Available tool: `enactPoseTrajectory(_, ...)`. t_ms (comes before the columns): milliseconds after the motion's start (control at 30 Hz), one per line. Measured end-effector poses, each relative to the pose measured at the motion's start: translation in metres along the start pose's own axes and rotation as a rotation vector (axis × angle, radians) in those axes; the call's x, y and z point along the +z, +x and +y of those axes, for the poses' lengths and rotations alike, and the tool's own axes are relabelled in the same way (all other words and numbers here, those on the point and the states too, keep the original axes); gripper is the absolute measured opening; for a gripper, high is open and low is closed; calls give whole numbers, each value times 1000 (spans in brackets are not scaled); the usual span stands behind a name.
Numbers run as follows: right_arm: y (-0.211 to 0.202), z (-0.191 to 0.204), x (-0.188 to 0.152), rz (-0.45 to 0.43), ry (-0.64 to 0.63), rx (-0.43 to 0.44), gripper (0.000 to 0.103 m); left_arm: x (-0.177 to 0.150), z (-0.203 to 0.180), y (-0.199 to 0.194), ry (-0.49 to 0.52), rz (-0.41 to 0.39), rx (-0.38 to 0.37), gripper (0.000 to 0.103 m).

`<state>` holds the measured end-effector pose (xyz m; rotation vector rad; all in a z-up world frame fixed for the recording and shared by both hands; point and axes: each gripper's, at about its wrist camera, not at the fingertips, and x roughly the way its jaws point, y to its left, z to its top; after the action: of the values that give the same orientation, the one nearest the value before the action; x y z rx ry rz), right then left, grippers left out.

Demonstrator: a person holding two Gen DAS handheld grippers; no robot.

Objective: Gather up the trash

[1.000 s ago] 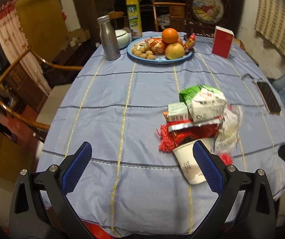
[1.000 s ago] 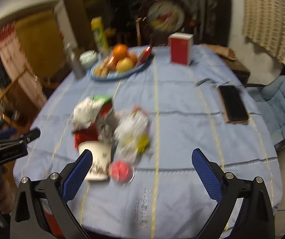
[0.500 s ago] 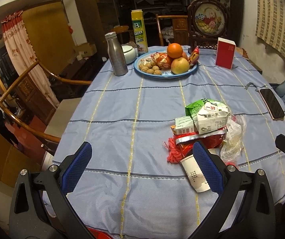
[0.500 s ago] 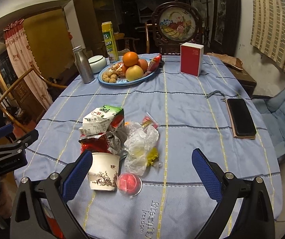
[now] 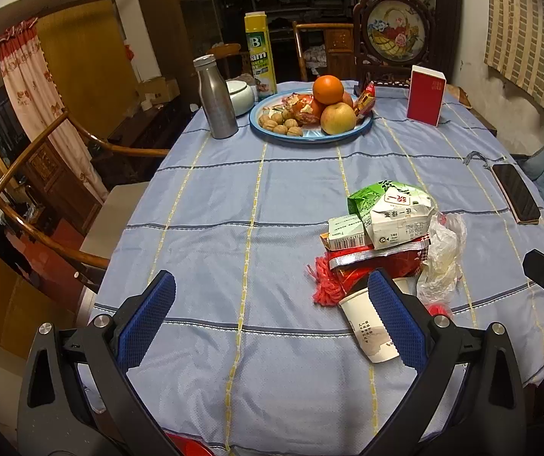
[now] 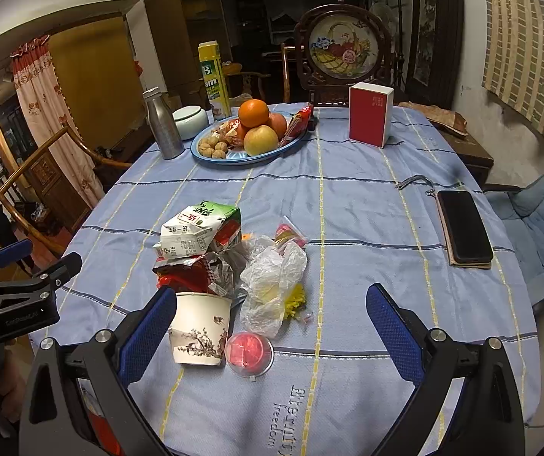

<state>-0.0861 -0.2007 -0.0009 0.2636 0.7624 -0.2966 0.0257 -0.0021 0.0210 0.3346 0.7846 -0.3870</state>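
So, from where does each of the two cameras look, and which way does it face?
Left wrist view: sits on the left gripper, at the table's near edge, left of the trash pile, facing the fruit plate; its open blue fingers show, and the right gripper at the right edge.
Right wrist view: sits on the right gripper, right of the pile, facing the same way; its open fingers show, and the left gripper at the left edge.
Shared: paper cup, green-and-white carton, red box, phone.
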Motion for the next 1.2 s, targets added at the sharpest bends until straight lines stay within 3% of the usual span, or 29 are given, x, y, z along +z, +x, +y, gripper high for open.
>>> enactPoseTrajectory(1200,1,1,12,-2,4,-30,98,9,4,13,15,5,-25,97)
